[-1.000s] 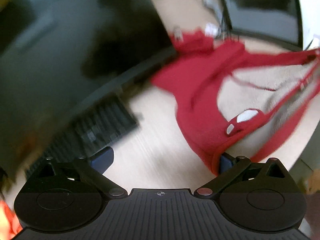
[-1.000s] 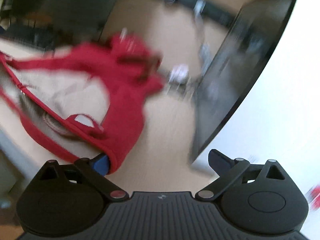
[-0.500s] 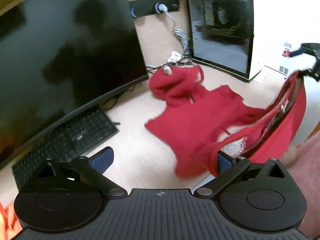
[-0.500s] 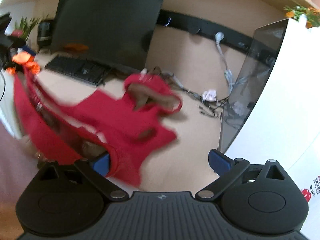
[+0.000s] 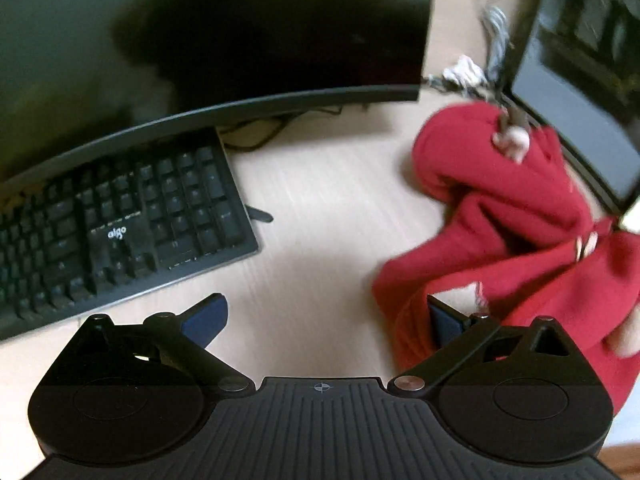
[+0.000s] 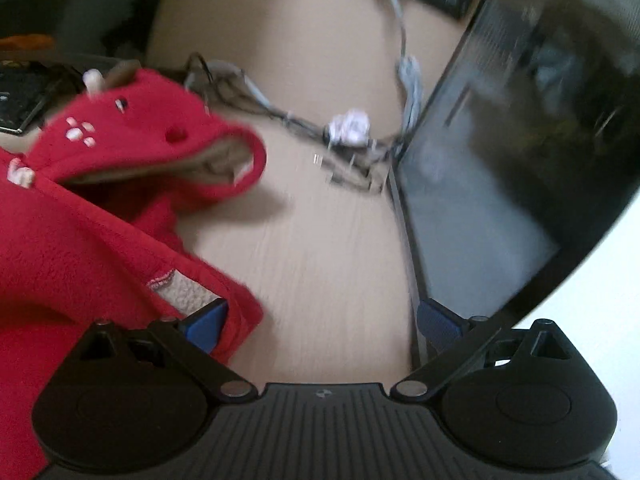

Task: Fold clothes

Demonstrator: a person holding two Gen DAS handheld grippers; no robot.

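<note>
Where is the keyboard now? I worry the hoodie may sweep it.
In the left wrist view, the keyboard lies left, under the monitor, apart from the red hoodie at right.

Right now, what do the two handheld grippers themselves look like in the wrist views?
They look alike. The left gripper and right gripper each have a matte black ribbed body with a small crosshair mark at the front edge, two round black discs at the sides, black linkage arms with silver pivot pins, and blue-padded fingers. No cables, sleeves or hands are visible on either.
</note>
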